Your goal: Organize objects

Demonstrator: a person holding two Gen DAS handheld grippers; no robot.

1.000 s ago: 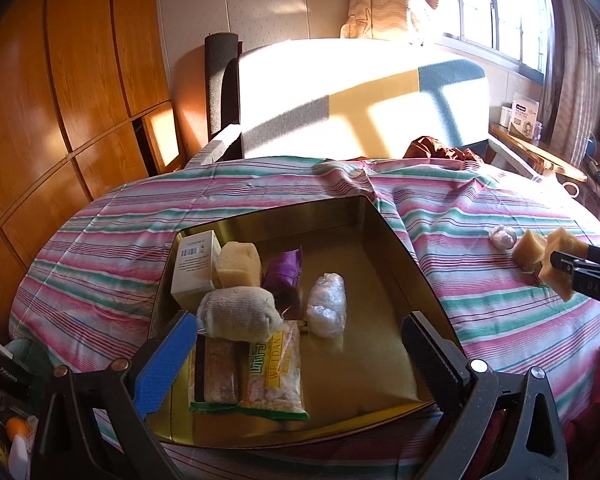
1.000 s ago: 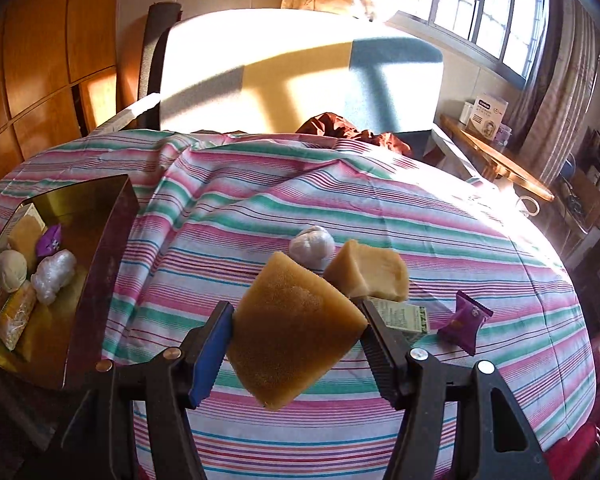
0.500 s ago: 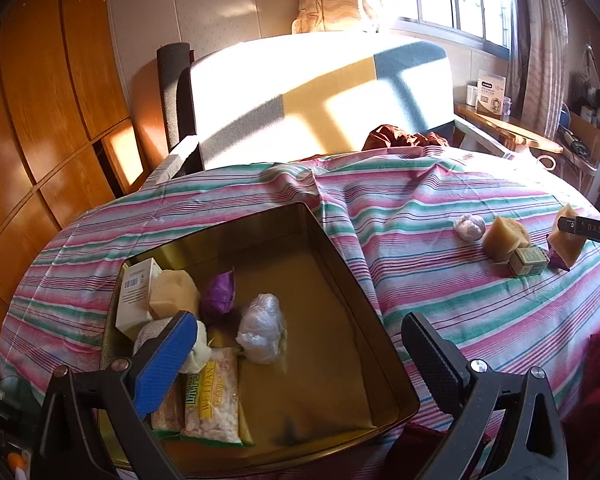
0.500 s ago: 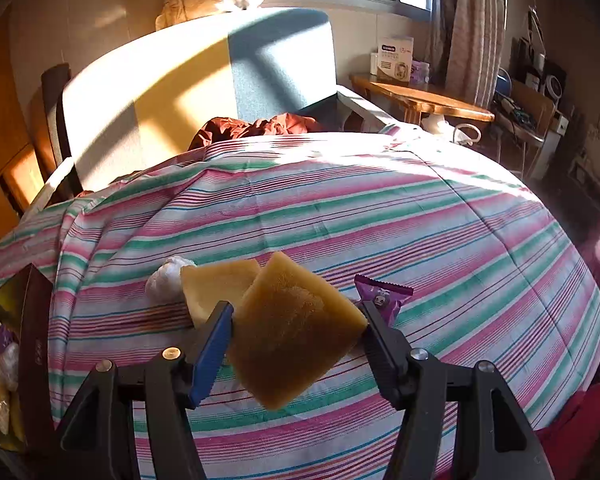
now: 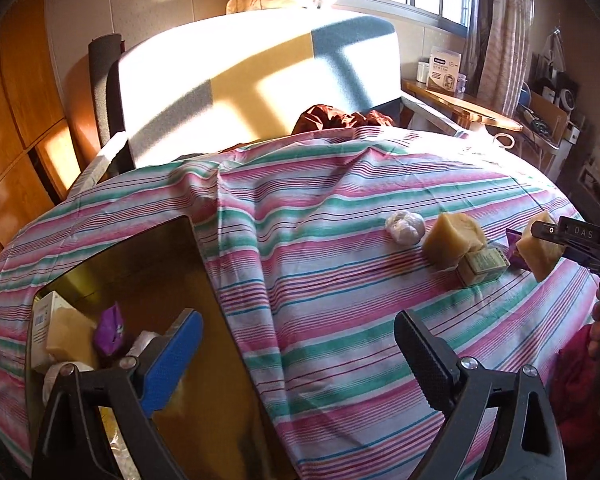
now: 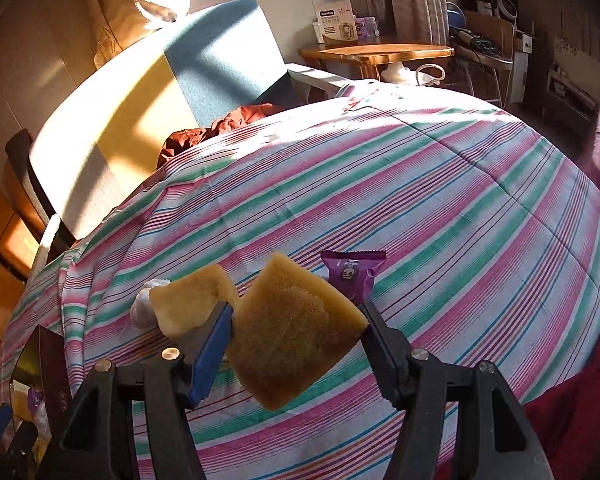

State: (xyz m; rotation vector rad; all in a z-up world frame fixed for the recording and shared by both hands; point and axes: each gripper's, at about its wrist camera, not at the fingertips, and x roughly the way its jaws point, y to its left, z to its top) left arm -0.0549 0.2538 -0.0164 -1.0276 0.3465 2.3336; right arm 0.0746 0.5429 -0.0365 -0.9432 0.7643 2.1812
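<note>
Tin: a gold tin (image 5: 204, 280) sits on the striped cloth (image 5: 340, 320) at the left, partly filled.
Already in: a white box (image 5: 44, 316), a yellow block (image 5: 66, 336), a purple packet (image 5: 110, 330) and a clear-wrapped lump (image 5: 146, 340) show along its near-left side; the left tongs hide whatever else lies there.
Still out: a wrapped ball (image 5: 405, 227), a sponge block (image 5: 452, 245), a small green box (image 5: 482, 266) and a purple sachet (image 6: 352, 276) lie close together on the cloth, well apart from the tin.
Right tongs (image 6: 296, 332): clamped on a brown sponge (image 6: 292, 332), pads pressing both its sides, held clear above the cloth beside the loose group, not near the tin.
Left tongs (image 5: 296, 356): apart and empty; the jaws have just been closing a little with nothing between them. They hang over the tin's right edge and the bare cloth, facing the loose pile.
Progress: I'd put it around halfway. One sponge is lifted but not yet delivered, and four things wait on the cloth.
Left to do: carry the held sponge across to the tin, then fetch the rest; the tin's right half looks free for them.
</note>
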